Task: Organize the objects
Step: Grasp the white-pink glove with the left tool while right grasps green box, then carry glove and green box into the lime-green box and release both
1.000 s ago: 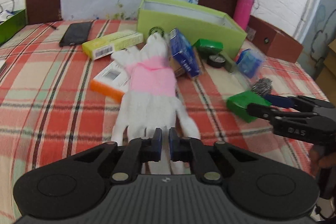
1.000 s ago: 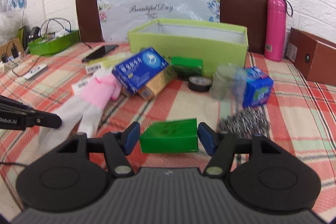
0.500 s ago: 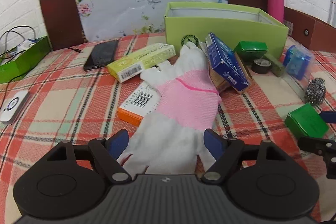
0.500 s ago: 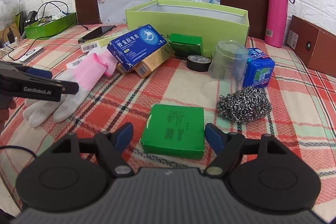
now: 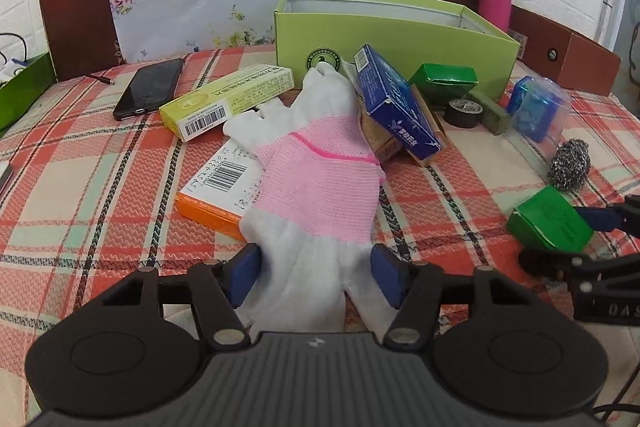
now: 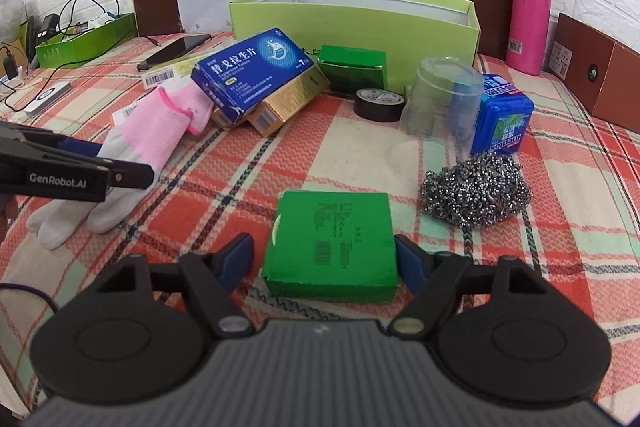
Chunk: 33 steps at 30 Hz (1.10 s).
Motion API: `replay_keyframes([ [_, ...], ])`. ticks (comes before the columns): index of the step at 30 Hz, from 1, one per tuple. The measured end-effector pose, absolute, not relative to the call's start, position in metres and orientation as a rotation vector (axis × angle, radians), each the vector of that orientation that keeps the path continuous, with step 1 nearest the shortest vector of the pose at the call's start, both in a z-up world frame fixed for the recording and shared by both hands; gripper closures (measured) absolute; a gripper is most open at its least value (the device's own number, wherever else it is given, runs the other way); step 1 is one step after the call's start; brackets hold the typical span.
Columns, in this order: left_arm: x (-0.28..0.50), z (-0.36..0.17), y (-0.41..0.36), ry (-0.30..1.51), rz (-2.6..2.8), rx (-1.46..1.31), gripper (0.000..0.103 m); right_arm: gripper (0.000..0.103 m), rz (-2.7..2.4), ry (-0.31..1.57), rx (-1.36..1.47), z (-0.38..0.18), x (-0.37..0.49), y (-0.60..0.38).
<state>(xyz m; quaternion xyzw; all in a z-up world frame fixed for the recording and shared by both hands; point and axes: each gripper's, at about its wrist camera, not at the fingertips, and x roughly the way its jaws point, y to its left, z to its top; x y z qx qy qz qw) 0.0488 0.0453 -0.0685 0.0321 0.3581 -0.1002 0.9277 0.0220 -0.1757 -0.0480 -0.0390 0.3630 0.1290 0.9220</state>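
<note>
Bright, even light — soft shadows, sharp centre — strong fisheye bending, dark corners.

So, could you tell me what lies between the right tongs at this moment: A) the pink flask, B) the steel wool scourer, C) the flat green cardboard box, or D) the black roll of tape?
C: the flat green cardboard box lies between the closing right tongs, with a gap at the left pad.

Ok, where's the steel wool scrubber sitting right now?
In the right wrist view the steel wool scrubber lies on the plaid cloth, right of the green box, just in front of the blue mint tin.
</note>
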Motion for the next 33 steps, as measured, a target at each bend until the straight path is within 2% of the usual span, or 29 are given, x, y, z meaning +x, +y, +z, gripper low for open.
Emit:
replay_keyframes([
  [1, 0.048, -0.068, 0.045, 0.732, -0.208, 0.068, 0.059, 0.042, 0.268, 0.745, -0.077, -0.048, 0.022, -0.176],
  [3, 0.048, -0.066, 0.047, 0.736, -0.218, 0.059, 0.083, 0.043, 0.269, 0.742, -0.082, -0.047, 0.022, -0.175],
  [4, 0.048, -0.064, 0.048, 0.741, -0.225, 0.048, 0.09, 0.043, 0.274, 0.741, -0.079, -0.046, 0.021, -0.175],
  [6, 0.048, -0.061, 0.05, 0.749, -0.231, 0.029, 0.094, 0.043, 0.289, 0.737, -0.073, -0.044, 0.02, -0.174],
  [18, 0.043, 0.01, 0.046, 0.628, -0.379, -0.055, 0.095, 0.043, 0.361, 0.592, -0.022, 0.02, 0.026, -0.186],
  [28, 0.099, 0.072, 0.03, 0.496, -0.442, -0.151, 0.095, 0.043, 0.341, 0.474, -0.02, 0.074, 0.076, -0.203],
  [33, 0.145, 0.089, 0.015, 0.497, -0.454, -0.195, 0.094, 0.043, 0.306, 0.461, -0.043, 0.087, 0.118, -0.208],
])
